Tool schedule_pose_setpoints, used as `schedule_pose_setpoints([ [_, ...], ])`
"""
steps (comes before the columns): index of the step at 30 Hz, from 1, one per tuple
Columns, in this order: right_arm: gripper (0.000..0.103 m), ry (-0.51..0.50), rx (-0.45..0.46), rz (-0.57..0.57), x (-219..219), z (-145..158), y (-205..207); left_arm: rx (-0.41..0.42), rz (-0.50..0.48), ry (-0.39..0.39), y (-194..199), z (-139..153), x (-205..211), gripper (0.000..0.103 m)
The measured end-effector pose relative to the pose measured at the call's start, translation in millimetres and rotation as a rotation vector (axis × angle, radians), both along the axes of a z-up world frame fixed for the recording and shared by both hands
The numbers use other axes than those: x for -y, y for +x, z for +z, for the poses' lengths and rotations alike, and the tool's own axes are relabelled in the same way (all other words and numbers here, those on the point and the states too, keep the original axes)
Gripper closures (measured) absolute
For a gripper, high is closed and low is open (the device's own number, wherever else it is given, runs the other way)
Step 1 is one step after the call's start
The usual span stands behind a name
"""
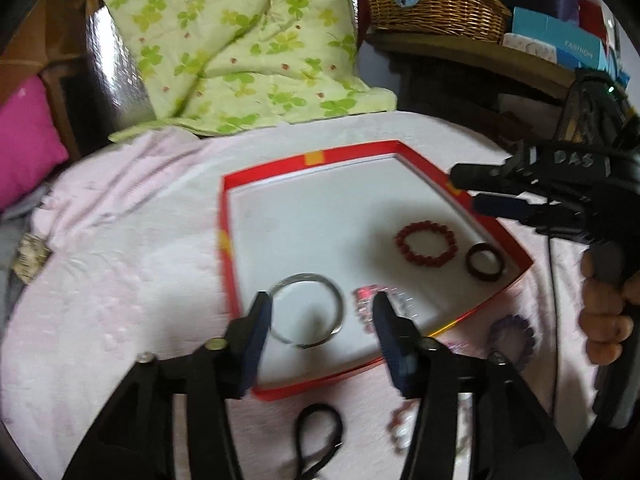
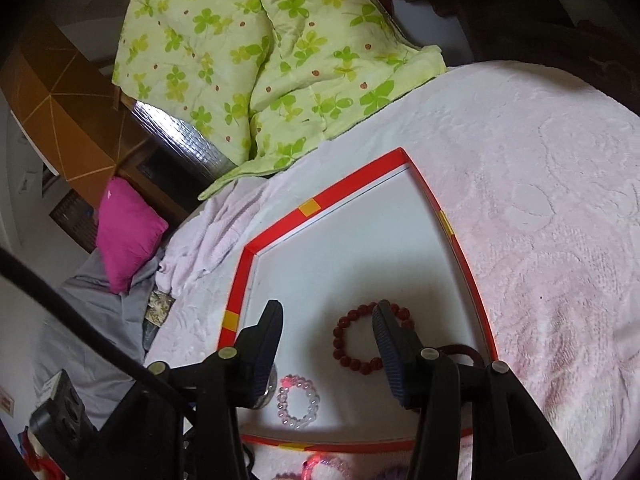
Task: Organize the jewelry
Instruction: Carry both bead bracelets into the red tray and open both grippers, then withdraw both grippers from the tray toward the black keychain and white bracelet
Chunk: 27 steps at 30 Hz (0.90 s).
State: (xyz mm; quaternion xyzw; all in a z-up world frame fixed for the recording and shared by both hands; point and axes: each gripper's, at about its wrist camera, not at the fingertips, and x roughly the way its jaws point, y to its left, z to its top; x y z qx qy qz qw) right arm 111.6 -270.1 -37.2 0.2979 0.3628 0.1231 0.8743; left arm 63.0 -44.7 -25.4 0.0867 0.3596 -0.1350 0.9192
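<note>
The left gripper [image 1: 320,312] stands open and empty above a silver bangle [image 1: 307,310] in the red-rimmed tray [image 1: 352,151]. The right gripper [image 2: 326,320], also parted, holds nothing over a red bead bracelet [image 2: 352,344]; a dark ring [image 1: 485,262] lies just beside that bracelet.

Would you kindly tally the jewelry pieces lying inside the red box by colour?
Silver bangle: 1
Red bead bracelet: 1
Dark brown ring-shaped bangle: 1
Clear pink bead bracelet: 1
Total in the red box: 4
</note>
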Motion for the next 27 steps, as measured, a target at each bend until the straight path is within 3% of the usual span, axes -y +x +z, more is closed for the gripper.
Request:
schedule_pose_setpoints([
  [3, 0.052, 0.005, 0.004, 0.009, -1, 5, -8, 0.014, 0.043, 0.039, -4, 3, -10, 0.040],
  [7, 0.054, -0.062, 0.010, 0.040, -10, 11, -21, 0.005, 0.098, 0.059, -10, 4, -22, 0.039],
  [14, 0.057, -0.177, 0.032, 0.074, -26, 22, -51, 0.055, 0.110, 0.106, -33, 11, -31, 0.031],
  [27, 0.057, -0.190, -0.019, 0.074, -20, 8, -114, 0.060, 0.120, 0.111, -61, 12, -46, 0.031],
])
